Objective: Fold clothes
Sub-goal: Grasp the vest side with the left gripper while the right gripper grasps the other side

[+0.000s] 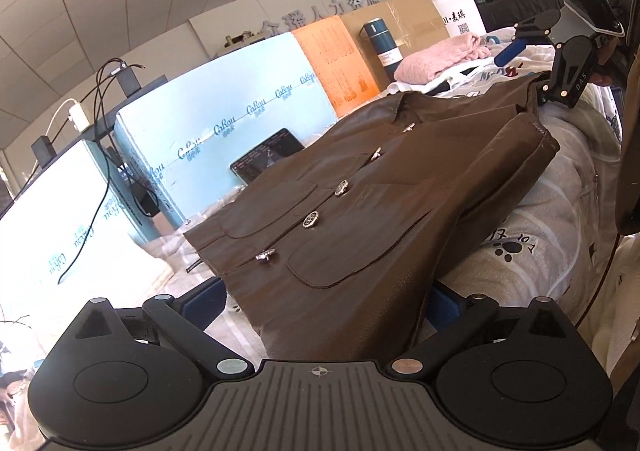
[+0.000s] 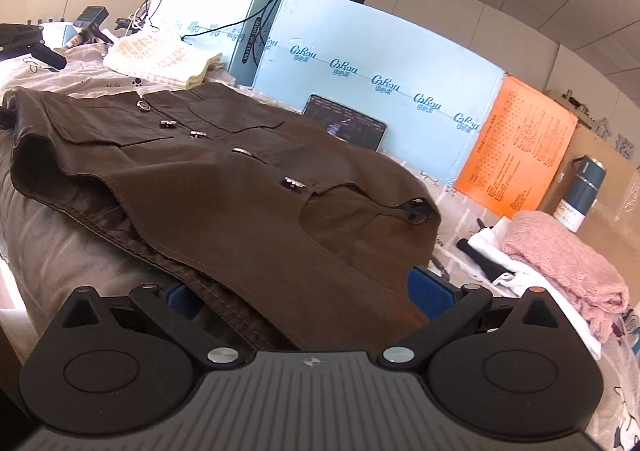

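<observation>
Jacket: brown jacket point(image 1: 360, 211) lies flat, buttoned, on the bed point(image 1: 540, 251).
Left claw point(image 1: 324, 303): wide, jacket hem between its fingers.
Right claw point(image 2: 304, 291): wide, straddling jacket fabric.

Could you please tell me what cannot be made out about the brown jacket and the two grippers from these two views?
- Left wrist view: the brown jacket covers the left gripper fingertips; whether the pads press the fabric is hidden.
- Right wrist view: the jacket hem hides the right gripper fingertips likewise.
- Both views: the jacket's underside is hidden by its own front.
- Left wrist view: the hand holding the right gripper is cut off by the right edge.
</observation>
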The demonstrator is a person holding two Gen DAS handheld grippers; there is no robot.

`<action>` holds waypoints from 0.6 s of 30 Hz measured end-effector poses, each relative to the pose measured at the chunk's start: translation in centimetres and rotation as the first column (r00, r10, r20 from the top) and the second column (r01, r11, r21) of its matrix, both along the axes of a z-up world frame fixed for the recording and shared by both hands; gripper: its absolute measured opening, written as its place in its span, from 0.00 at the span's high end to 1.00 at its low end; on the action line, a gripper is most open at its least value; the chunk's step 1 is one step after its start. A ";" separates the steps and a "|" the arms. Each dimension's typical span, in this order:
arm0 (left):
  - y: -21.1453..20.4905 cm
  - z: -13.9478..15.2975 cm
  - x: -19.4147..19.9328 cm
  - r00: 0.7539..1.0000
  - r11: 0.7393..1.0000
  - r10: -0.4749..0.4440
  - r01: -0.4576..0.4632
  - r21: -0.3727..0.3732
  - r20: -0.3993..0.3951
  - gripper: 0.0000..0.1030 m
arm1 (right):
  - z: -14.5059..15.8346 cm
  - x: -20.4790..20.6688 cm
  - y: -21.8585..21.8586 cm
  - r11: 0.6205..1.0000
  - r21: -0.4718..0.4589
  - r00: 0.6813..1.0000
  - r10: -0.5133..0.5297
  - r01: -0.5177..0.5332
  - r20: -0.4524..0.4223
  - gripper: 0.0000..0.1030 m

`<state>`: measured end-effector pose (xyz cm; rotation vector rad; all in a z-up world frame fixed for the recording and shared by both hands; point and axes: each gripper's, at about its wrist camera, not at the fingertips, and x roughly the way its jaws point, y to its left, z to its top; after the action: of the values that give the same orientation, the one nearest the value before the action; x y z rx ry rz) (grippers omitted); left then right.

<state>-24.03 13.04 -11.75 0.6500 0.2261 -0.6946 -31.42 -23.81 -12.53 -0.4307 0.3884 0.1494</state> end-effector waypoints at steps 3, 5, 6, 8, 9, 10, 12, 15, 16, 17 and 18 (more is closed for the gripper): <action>-0.8 0.0 0.1 0.998 0.998 -0.062 0.061 0.022 0.001 0.32 | -0.1 -0.5 0.5 0.994 -0.104 0.997 -0.009 0.017 0.077 0.03; -0.9 0.2 0.4 0.993 0.994 -0.107 0.107 0.009 -0.042 0.62 | -0.4 -0.6 0.8 0.989 -0.148 0.997 0.021 -0.009 0.081 0.16; -0.8 0.2 0.7 0.991 0.993 -0.116 0.116 -0.009 -0.071 0.68 | -0.5 -0.6 0.9 0.988 -0.156 0.997 0.032 -0.020 0.074 0.22; -0.9 0.1 0.7 0.989 0.992 -0.126 0.125 -0.015 -0.083 0.76 | -0.4 -0.4 0.7 0.992 -0.120 0.998 0.047 -0.042 0.044 0.49; -0.9 0.0 0.7 0.987 0.991 -0.131 0.130 -0.018 -0.089 0.82 | -0.4 -0.2 0.6 0.994 -0.087 0.998 0.063 -0.061 0.024 0.57; -1.0 -0.1 0.7 0.986 0.991 -0.136 0.135 -0.022 -0.095 0.85 | -0.4 -0.1 0.4 0.995 -0.053 0.997 0.079 -0.079 0.005 0.70; -0.8 0.2 0.3 0.985 0.989 -0.145 0.142 -0.042 -0.090 0.90 | -0.3 -0.1 0.3 0.994 -0.013 0.994 0.104 -0.104 -0.023 0.89; -0.1 1.1 0.2 0.988 0.986 -0.144 0.138 -0.092 -0.059 0.90 | 0.3 -0.4 -0.2 0.992 0.040 0.992 0.124 -0.123 -0.026 0.90; 0.1 1.5 0.3 0.989 0.985 -0.141 0.136 -0.111 -0.042 0.90 | 0.7 -0.4 -0.5 0.990 0.057 0.992 0.128 -0.127 -0.014 0.90; 0.1 1.9 0.8 0.991 0.984 -0.131 0.130 -0.125 -0.003 0.90 | 1.2 -0.2 -0.7 0.989 0.066 0.991 0.134 -0.134 0.004 0.90; 0.1 2.2 1.2 0.992 0.982 -0.120 0.124 -0.139 0.036 0.90 | 1.7 0.0 -0.8 0.988 0.068 0.990 0.140 -0.142 0.025 0.90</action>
<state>-22.84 13.10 -9.50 0.5411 0.1106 -0.8116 -31.42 -24.63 -10.82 -0.3906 0.3315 0.2951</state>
